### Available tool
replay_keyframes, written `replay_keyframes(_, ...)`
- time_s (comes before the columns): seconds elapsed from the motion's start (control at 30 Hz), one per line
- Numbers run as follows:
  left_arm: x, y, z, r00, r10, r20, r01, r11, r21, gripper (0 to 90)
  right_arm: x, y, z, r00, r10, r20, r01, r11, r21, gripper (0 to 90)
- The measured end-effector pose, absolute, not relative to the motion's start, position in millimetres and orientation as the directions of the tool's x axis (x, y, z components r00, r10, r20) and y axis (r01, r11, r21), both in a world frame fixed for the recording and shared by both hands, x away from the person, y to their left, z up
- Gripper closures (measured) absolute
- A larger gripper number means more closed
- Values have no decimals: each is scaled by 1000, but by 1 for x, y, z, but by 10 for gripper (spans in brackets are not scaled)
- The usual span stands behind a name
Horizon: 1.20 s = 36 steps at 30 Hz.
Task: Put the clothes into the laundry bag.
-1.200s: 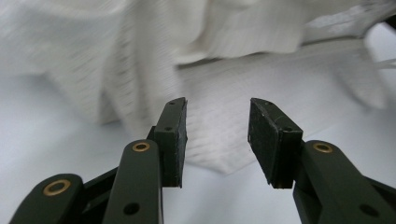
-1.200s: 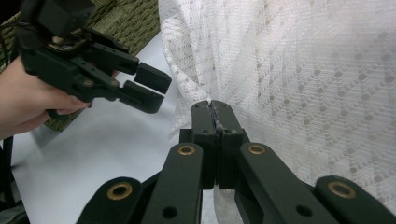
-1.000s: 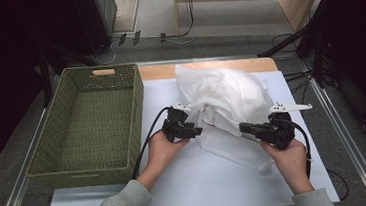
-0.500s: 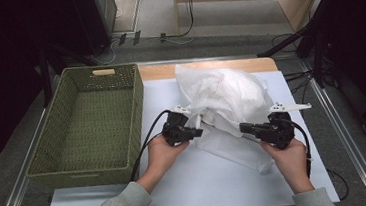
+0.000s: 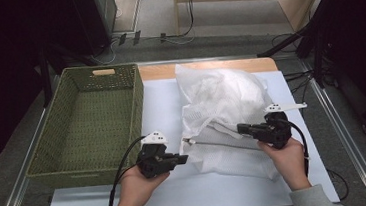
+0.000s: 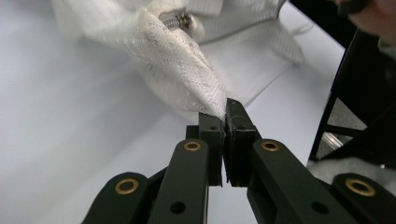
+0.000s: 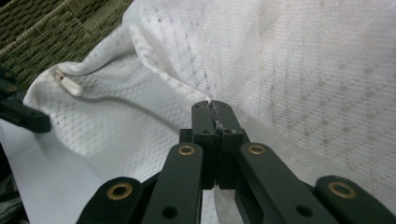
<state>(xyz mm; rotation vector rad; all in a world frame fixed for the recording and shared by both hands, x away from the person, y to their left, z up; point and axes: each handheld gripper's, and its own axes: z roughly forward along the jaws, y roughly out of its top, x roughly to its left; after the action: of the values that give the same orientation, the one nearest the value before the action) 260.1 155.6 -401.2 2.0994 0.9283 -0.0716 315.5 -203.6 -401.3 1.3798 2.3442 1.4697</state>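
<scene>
Movement of the left hand-held gripper (image 5: pixel 182 159) is the main change in the high view: compared with the picture a second ago, where it stood against the left edge of the white mesh bag (image 5: pixel 224 109), it now sits nearer to the person and closer to the green wicker basket (image 5: pixel 90 126), and its jaws have just been closing. The zipper pull (image 5: pixel 188 141) shows at the end of a dark line that runs across the bag toward the right hand-held gripper (image 5: pixel 241 128), which has kept its place on the bag's right part. The bag itself lies on the white worktop (image 5: pixel 161 110), just beside the basket. In the left gripper view, the left hand-held gripper (image 6: pixel 225 109) is clenched on a drawn-out tip of the mesh fabric (image 6: pixel 182 70) (the cloth rises from the jaws like a small tent), and a metal zipper end (image 6: pixel 175 19) shows farther back. In the right gripper view, the right hand-held gripper (image 7: pixel 213 108) is clenched too, pinching the mesh, with the zipper pull (image 7: pixel 70 85) off to the left. I judge that the two grips now stretch the opening flat, so the zipper may be worked next.
</scene>
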Motion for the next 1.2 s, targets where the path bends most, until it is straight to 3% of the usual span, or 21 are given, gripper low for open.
replay_keyframes(0.3,237,177,-416,689,621,-375,683,-383,622,867,297,-199,-395,-630,680,375,636,175,752,898)
replay_keyframes(0.93,222,179,-426,691,608,-391,692,-399,602,844,252,-194,-400,-644,662,383,645,200,738,898)
replay_keyframes(1.1,225,181,-422,693,620,-368,680,-390,621,807,254,-195,-403,-642,665,383,648,202,735,898)
replay_keyframes(1.2,223,182,-418,700,622,-351,667,-394,632,736,256,-195,-406,-636,668,386,655,204,728,898)
